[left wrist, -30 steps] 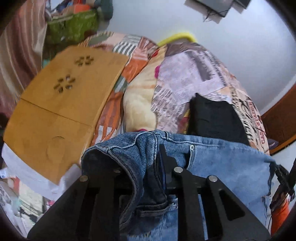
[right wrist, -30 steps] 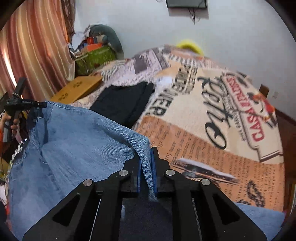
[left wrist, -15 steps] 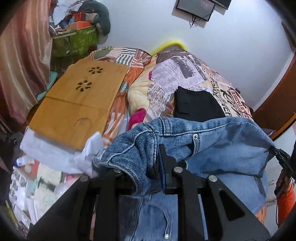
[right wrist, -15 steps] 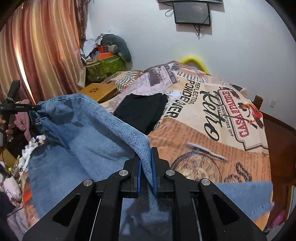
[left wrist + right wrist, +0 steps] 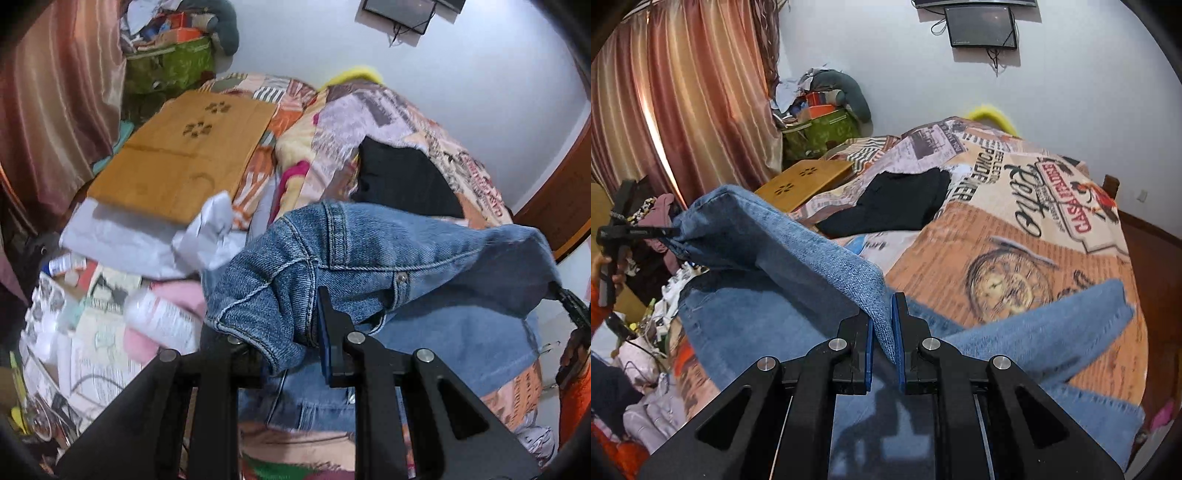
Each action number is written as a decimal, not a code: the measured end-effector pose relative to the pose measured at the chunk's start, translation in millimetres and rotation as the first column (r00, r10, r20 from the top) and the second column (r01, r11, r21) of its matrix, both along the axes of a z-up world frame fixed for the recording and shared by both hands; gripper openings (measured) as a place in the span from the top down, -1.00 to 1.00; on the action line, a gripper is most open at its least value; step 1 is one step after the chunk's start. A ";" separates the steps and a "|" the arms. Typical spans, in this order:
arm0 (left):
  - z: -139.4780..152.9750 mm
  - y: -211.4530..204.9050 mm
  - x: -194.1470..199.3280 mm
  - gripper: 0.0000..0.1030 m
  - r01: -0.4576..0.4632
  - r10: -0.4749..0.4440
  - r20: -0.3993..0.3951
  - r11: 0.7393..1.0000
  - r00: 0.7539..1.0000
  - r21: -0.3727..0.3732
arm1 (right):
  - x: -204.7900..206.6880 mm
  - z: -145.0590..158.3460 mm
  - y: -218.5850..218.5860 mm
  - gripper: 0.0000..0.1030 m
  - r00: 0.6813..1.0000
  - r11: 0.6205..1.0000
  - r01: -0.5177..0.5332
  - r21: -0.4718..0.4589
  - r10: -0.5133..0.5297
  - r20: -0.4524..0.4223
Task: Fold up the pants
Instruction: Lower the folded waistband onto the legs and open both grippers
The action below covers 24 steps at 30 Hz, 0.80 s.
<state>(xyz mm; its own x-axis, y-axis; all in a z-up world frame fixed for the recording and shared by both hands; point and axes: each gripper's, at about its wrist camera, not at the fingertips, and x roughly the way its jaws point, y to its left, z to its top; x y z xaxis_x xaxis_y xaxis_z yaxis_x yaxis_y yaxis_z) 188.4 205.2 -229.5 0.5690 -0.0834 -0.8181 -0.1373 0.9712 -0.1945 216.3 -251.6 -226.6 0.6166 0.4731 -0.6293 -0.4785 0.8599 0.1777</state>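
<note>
The right gripper [image 5: 882, 332] is pinching a folded edge of the blue jeans [image 5: 768, 317] between its two blue pads at the lower centre of its view, jaws nearly together with only the denim between them. From there the fabric is stretching up and left to the left gripper [image 5: 639, 232], which is showing at the left edge of that frame with a hand [image 5: 605, 269] wrapped around its handle.

In the left wrist view the left gripper [image 5: 291, 332] is clamping a thick bunch of the jeans' waistband at lower centre; one blue pad [image 5: 324, 332] is showing, the other is hidden under the denim. The lifted part is hanging across the middle of the frame toward the right gripper's tip [image 5: 570, 302] at the right edge, while the rest is lying on the bedspread [image 5: 1015, 229] beneath.

The bedspread's print is reading "Retro" and "CASA" in the upper right of the right wrist view; the smaller lines are too distorted to read. A black garment [image 5: 894, 203] is lying folded on it near the centre. A bamboo lap desk [image 5: 184, 147] with flower cut-outs is sitting at upper left of the left view, and a wall screen [image 5: 980, 26] is hanging at the top.
</note>
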 end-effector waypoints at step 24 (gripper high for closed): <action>13.9 -31.5 -61.6 0.56 -0.003 0.002 0.008 0.993 1.000 0.119 | -45.1 -43.5 -8.3 0.74 0.985 1.000 0.009 0.015 -0.006 -0.173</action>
<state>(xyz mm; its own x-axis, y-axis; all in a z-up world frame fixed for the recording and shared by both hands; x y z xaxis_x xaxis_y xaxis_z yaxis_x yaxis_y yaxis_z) 126.8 173.7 -215.5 0.5756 0.0156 -0.8176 -0.1384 0.9872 -0.0786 171.2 -260.0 -270.1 0.5027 0.4794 -0.7193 -0.4330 0.8599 0.2704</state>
